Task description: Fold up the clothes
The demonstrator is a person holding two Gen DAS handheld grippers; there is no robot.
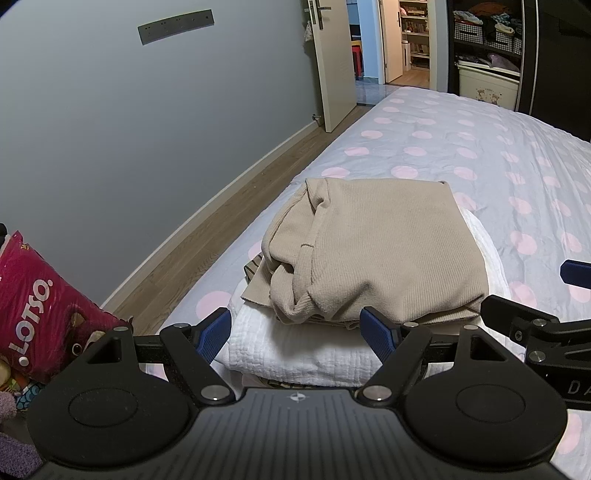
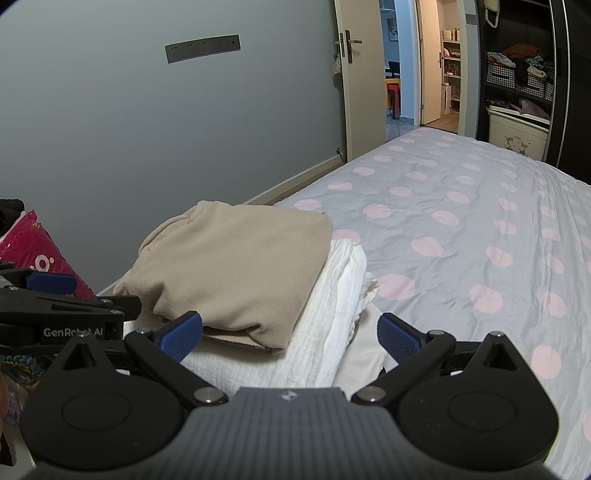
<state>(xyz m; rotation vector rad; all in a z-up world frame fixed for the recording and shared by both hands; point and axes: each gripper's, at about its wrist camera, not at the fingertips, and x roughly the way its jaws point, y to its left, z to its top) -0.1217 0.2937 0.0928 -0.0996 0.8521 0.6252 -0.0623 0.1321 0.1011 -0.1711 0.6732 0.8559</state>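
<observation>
While I hold both claws just short of the pile, this is what I see, left to right:

Pink bag: at my far left beside the bed, white letters on it, a soft toy's face printed low down.

Wall: grey, with a long grey strip fixed high on it; wood floor runs along its foot.

Left claw: jaws wide apart, nothing between the blue pads. I cannot tell whether the pads touch the white layer; they sit right at its near edge. Nothing is held.

Beige top: folded, ribbed knit, lying on top of the pile, its bunched sleeve and collar folds turned to the left side.

White quilted cloth: folded beneath the beige top, sticking out at the near edge and on the right.

Striped cloth: a sliver shows between the beige and white layers on the left.

Right claw: jaws spread wide, empty. From its own camera the left pad sits over the near corner of the beige top, the right pad over a smooth pale cloth at the pile's foot; contact I cannot judge.

Bed: grey cover with pink dots, bare to the right of the pile.

Door: open at the far end.

Wardrobe: dark, shelves holding clothes and checked boxes.
</observation>
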